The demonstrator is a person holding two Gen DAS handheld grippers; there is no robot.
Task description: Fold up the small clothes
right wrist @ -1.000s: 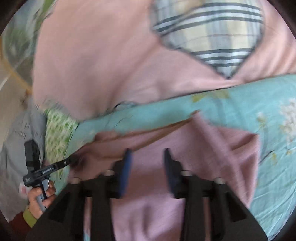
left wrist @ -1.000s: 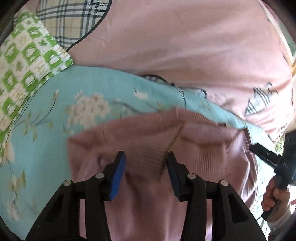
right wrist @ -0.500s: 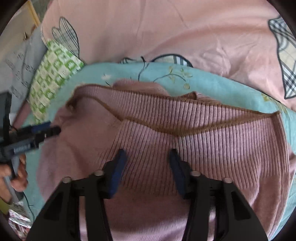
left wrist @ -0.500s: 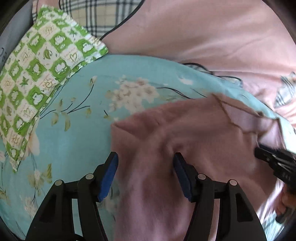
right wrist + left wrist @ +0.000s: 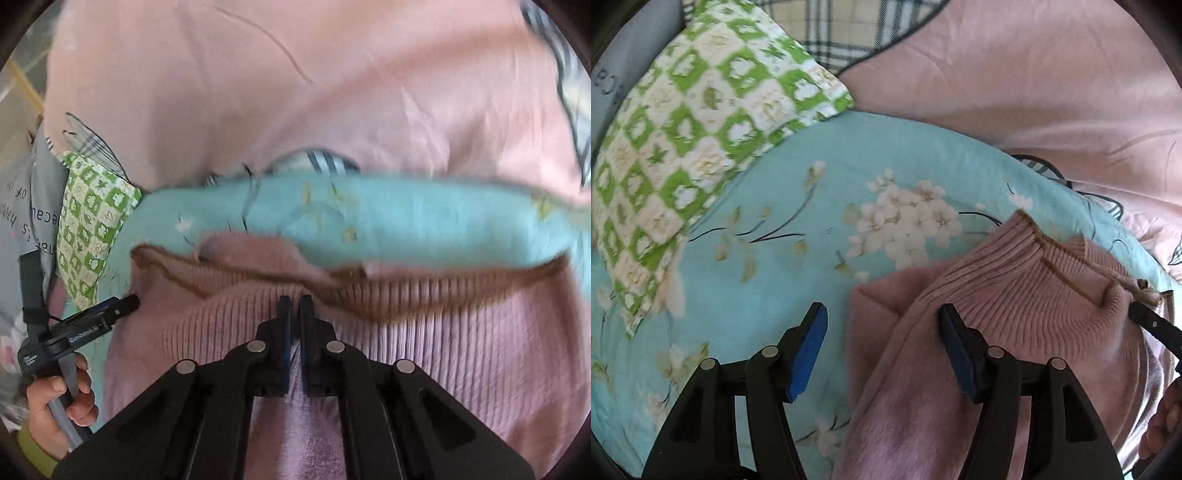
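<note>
A bed spread with a pink quilt (image 5: 332, 92) carries a turquoise floral blanket (image 5: 768, 206), and the pink ribbed sweater (image 5: 461, 332) lies on that blanket. No containers show in either view.

The right gripper (image 5: 294, 301) has its jaws pressed together on the ribbed knit just below the brown-edged hem, a pinch of sweater caught between the blue pads. The left gripper (image 5: 882, 325) stands with its jaws wide apart, holding nothing; the sweater's folded edge lies between them, running under the right-hand finger, while the other finger hangs over bare blanket.

Further out, a green-and-white checked pillow (image 5: 683, 140) rests at the blanket's far left corner. A grey cloth with printed letters (image 5: 40, 221) lies beyond it.
</note>
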